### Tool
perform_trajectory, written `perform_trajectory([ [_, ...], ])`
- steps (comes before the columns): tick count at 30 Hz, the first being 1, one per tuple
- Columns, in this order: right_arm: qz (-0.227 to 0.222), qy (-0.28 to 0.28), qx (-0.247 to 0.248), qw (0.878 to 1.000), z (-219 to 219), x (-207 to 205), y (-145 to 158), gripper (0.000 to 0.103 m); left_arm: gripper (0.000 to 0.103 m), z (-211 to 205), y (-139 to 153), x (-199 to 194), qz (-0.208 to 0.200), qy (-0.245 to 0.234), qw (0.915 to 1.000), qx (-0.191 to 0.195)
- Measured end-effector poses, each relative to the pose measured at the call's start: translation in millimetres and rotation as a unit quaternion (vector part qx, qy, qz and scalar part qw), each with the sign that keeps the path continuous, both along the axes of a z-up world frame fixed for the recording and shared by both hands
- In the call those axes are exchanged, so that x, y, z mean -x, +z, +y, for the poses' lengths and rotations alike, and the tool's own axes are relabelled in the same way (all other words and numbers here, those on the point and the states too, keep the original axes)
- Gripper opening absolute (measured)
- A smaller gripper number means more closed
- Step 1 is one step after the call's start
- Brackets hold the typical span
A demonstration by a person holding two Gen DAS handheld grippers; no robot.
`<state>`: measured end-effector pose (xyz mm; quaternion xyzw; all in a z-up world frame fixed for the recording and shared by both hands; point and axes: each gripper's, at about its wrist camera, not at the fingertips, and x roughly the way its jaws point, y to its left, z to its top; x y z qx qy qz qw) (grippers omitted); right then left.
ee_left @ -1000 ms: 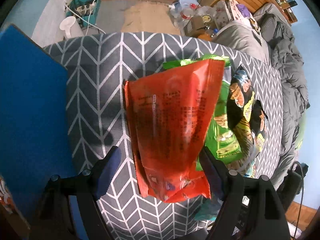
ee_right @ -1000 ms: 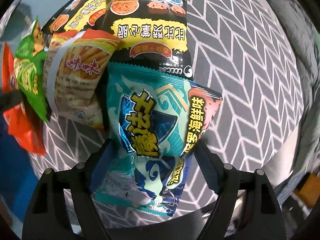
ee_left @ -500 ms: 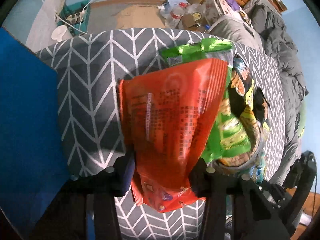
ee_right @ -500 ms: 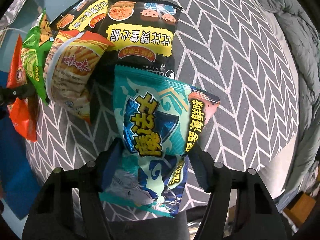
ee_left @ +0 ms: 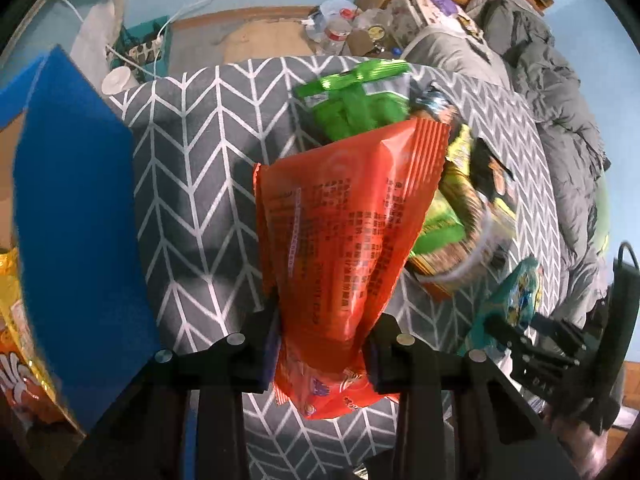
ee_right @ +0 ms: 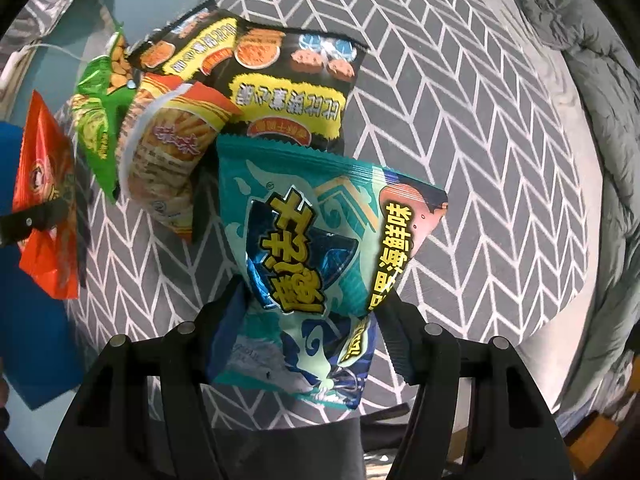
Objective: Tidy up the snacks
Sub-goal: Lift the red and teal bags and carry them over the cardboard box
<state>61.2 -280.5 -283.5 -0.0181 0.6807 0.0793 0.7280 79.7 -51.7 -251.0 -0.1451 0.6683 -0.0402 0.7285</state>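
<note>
We see a round table covered with a grey cloth with a white chevron pattern (ee_right: 460,128), and we place all other things relative to it. At its left edge stands a blue cardboard box (ee_left: 76,216) with an orange and yellow snack pack inside. On the cloth lies a pile of snacks: a black bag with yellow labels (ee_right: 280,84), a striped orange and white bag of fries-like sticks (ee_right: 168,160) leaning on it, and a green bag (ee_right: 98,128) beside that one, toward the box. Above the cloth, between the pile and the box, our left gripper (ee_left: 322,344) holds an orange plastic snack bag (ee_left: 344,232); its jaws have just been closing and now pinch the lower part of this bag. Above the near side of the table, our right gripper (ee_right: 312,320) clamps a teal snack bag with yellow characters (ee_right: 316,240), its jaws also having just closed further on it.
</note>
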Motion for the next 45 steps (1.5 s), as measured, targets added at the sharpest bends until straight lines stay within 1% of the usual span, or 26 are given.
perform_trajectory([
  [8,-0.028,0.038,0.0,0.999,-2.8,-8.3,40.0,0.063,0.035,-10.3,24.9,14.3,-0.028,-0.013,0.9995,0.0],
  [14,-0.048,0.064,-0.007,0.997,-2.8,-16.5,64.5,0.063,0.035,-9.6,40.5,20.9,-0.045,-0.009,0.9989,0.002],
  [19,-0.069,0.1,-0.014,0.992,9.3,-10.6,86.1,0.063,0.035,-6.7,50.9,27.4,-0.052,-0.002,0.9987,-0.005],
  [23,-0.084,0.129,-0.02,0.988,20.5,-6.4,104.4,0.063,0.035,-2.7,62.0,33.9,-0.062,0.008,0.998,-0.006],
  [24,-0.087,0.136,-0.02,0.987,30.0,-8.9,106.0,0.063,0.035,-2.8,64.4,34.9,-0.064,0.009,0.9979,-0.007],
  [26,-0.095,0.149,-0.022,0.984,35.7,-9.5,112.9,0.063,0.035,-2.3,70.3,37.2,-0.071,0.011,0.9974,-0.012],
  [30,-0.107,0.174,-0.026,0.979,51.2,-15.7,117.6,0.063,0.035,0.4,81.1,43.3,-0.081,0.019,0.9964,-0.013],
  [38,-0.127,0.213,-0.043,0.968,73.2,-19.4,141.7,0.063,0.035,10.3,104.4,52.7,-0.101,0.041,0.994,-0.013],
  [40,-0.132,0.224,-0.048,0.965,79.1,-19.9,146.8,0.063,0.035,14.8,108.8,55.3,-0.104,0.049,0.9933,-0.009],
  [45,-0.14,0.249,-0.056,0.957,92.8,-17.0,155.9,0.063,0.035,28.3,117.6,64.7,-0.112,0.069,0.9912,-0.012],
])
